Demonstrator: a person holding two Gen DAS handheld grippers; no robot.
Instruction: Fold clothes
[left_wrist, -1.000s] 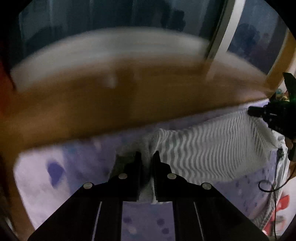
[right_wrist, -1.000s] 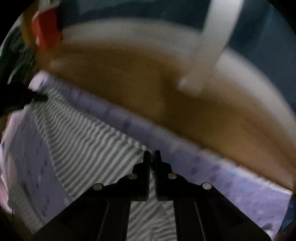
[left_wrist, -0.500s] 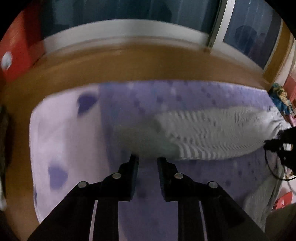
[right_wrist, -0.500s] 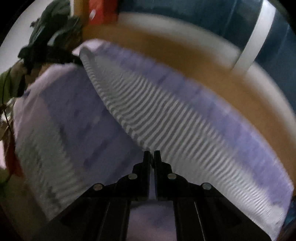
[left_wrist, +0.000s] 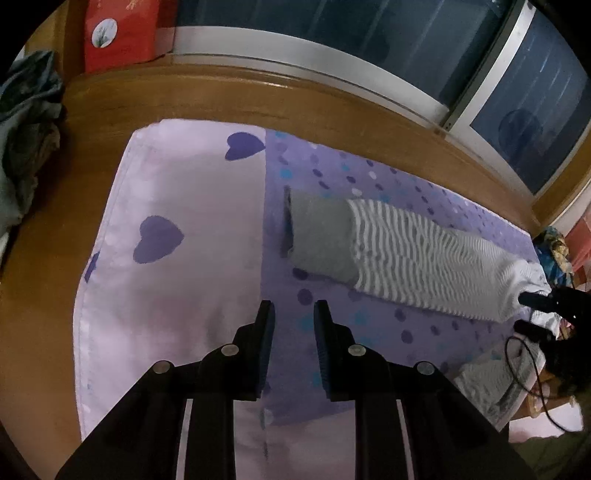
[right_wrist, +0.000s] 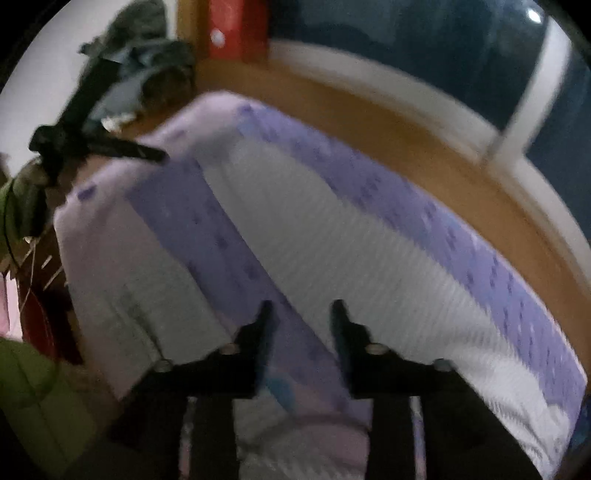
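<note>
**A:** ok so left wrist cam first, what's going on there?

**B:** The left gripper (left_wrist: 291, 314) is hovering over the purple bedsheet (left_wrist: 207, 229), pointing forward and a bit down, fingers spread with nothing between them. It's right over the seam where the pale heart-print part meets the darker dotted part. The striped garment (left_wrist: 406, 258) lies flat on the dotted part, ahead and to the right of the fingertips, clearly apart from them. It's a long narrow strip with a plain grey band at the near-left end and grey-white stripes running off to the right.

**A:** and the other gripper shows up there?

**B:** Yep, the right gripper (left_wrist: 532, 314) pokes in from the right edge, its two black fingers sitting at the far end of the garment. One looks like it touches the fabric, though I can't tell for sure at that size. There's a wooden ledge (left_wrist: 258, 99) behind the bed, a window (left_wrist: 369, 33) above it, a red box (left_wrist: 122, 33) in the corner and a dark heap of clothes (left_wrist: 26, 122) on the left.

**A:** right wrist cam?

**B:** Blurry. The right gripper (right_wrist: 301, 314) is held low over the near end of the garment (right_wrist: 332, 240), jaws wide apart, nothing pinched. The strip runs away diagonally up-left. The left gripper (right_wrist: 147, 151) shows top left, above the far end of the sheet
</note>
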